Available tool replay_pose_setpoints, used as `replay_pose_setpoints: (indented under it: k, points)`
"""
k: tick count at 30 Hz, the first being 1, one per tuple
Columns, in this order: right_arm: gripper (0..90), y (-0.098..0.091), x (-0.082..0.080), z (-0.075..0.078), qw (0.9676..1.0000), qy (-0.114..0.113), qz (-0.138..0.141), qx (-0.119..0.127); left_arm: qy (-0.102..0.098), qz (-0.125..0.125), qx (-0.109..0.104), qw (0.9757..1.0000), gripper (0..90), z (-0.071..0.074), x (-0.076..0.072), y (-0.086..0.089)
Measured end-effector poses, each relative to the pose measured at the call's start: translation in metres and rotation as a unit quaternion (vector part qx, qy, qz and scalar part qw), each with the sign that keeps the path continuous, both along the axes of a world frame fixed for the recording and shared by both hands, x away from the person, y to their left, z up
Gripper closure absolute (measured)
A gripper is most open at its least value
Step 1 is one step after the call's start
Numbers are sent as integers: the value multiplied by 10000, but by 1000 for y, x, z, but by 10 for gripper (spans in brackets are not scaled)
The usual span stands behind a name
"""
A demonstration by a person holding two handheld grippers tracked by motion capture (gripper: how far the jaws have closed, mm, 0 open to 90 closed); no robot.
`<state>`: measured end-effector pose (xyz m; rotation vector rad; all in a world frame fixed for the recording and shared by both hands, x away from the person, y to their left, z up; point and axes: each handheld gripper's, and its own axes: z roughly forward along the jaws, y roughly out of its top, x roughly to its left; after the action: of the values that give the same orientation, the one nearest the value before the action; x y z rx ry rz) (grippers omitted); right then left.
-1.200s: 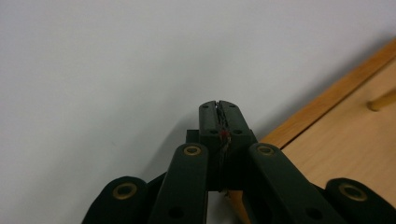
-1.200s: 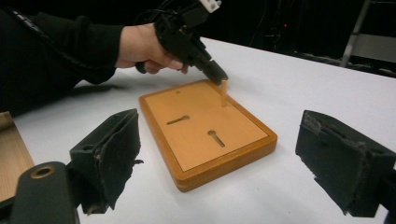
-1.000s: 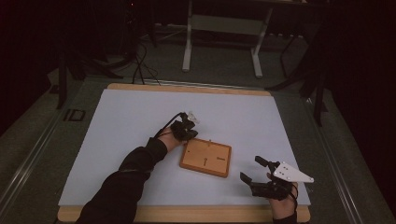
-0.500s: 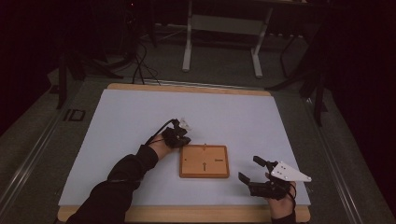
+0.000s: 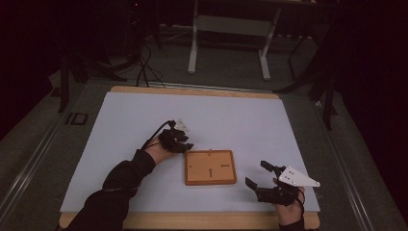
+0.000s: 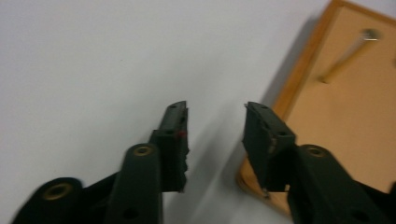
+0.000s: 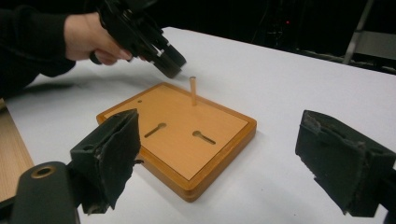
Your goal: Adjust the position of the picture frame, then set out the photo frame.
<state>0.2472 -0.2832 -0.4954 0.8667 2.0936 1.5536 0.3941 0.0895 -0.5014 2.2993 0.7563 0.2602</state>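
A square wooden board point(image 5: 210, 167) with two keyhole slots lies flat on the white sheet, and a thin wooden peg point(image 7: 192, 91) stands upright near its far edge. My left gripper point(image 5: 185, 143) hovers just off the board's far left corner. Its jaws have just been opening and nothing is between them point(image 6: 215, 109); the board's edge point(image 6: 355, 107) and the peg point(image 6: 343, 63) lie to their right. My right gripper point(image 5: 255, 173) rests at the front right, open wide and empty, and faces the board point(image 7: 180, 130) and the left gripper point(image 7: 168, 60).
The white sheet point(image 5: 216, 120) covers a wooden tabletop whose bare edge point(image 5: 192, 220) shows along the front. Metal stand legs point(image 5: 262, 57) and cables stand on the dark floor beyond the table's far edge.
The left hand has drawn back leftward and a little nearer from the board's far corner, and its jaws have parted. The board has turned slightly and lies square. The right gripper has stayed put.
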Motion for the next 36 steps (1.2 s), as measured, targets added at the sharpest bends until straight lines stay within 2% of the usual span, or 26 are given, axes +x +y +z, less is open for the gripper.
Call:
replay_pose_setpoints:
  k: [6,9,16,21,30,34,36]
  points:
    - [135,0,0,0,10000,-13,9,-4,122,-39,-186,9997,490,8,-11,12]
    - [135,0,0,0,10000,4,-3,-7,119,-54,-272,9995,482,12,-16,13]
    - [135,2,0,0,10000,-18,3,-28,-45,-302,-427,9986,459,27,-32,5]
    - [133,2,1,0,10000,-10,-1,-1,-93,-451,-625,9970,460,31,-40,-1]
    - [124,5,-2,3,9999,-141,-66,2,-184,-600,-859,9943,461,25,-50,-10]
    - [119,7,-3,4,9997,-235,-3,-10,-230,-658,-976,9928,461,21,-49,-12]
    - [108,12,-5,4,9994,-339,71,-98,-286,-695,-982,9923,469,19,-48,-14]
